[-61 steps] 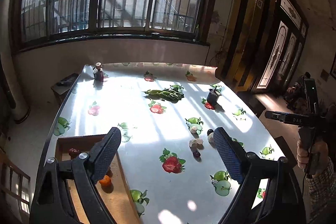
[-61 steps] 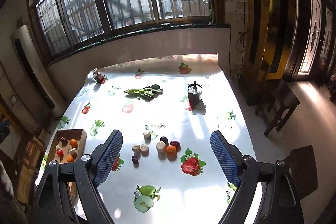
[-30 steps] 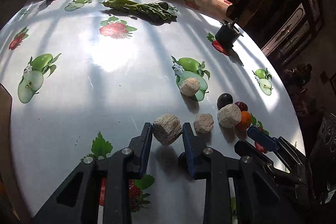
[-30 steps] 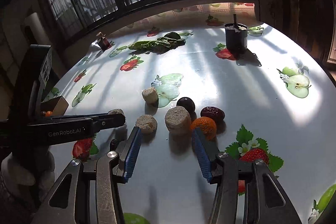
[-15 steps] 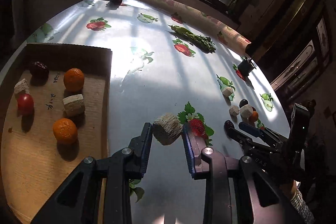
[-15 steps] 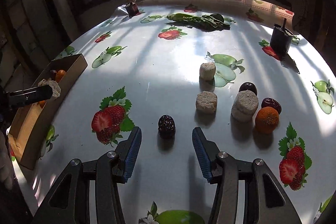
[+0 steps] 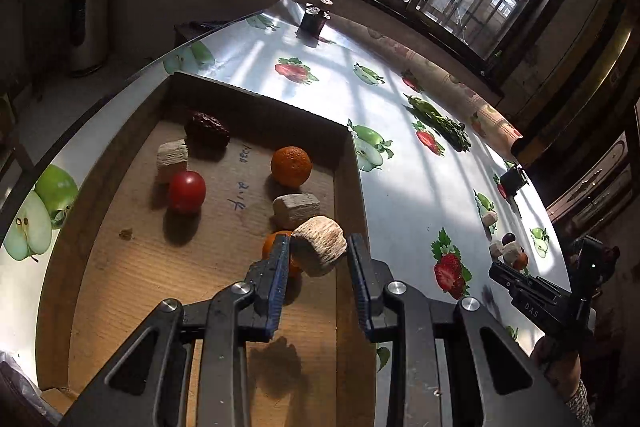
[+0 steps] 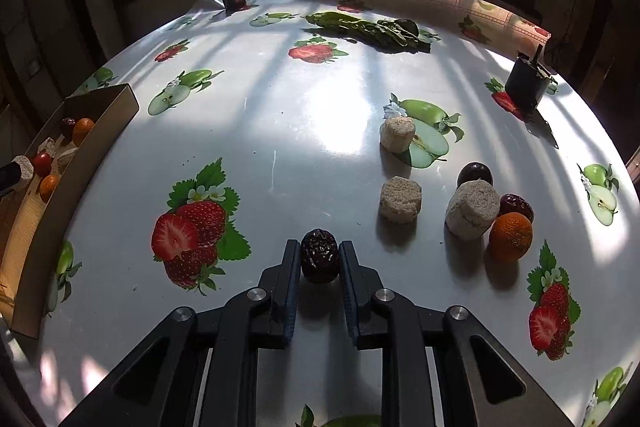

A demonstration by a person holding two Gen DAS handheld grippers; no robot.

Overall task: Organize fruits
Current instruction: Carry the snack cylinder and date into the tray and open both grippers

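right gripper (image 8: 320,263) clamped on dark wrinkled fruit (image 8: 319,255) – a date, probably | on table (image 8: 280,131) | cardboard box (image 8: 80,163) far left – part-filled

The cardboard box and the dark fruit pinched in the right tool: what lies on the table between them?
In the right wrist view, only bare tablecloth with a printed strawberry picture separates the cardboard box from the dark fruit in the right gripper.

White tablecloth (image 8: 320,131) w/ strawberry & green-apple print; brown cardboard tray (image 7: 352,163); orange mandarin (image 7: 291,166); red tomato (image 7: 187,191).
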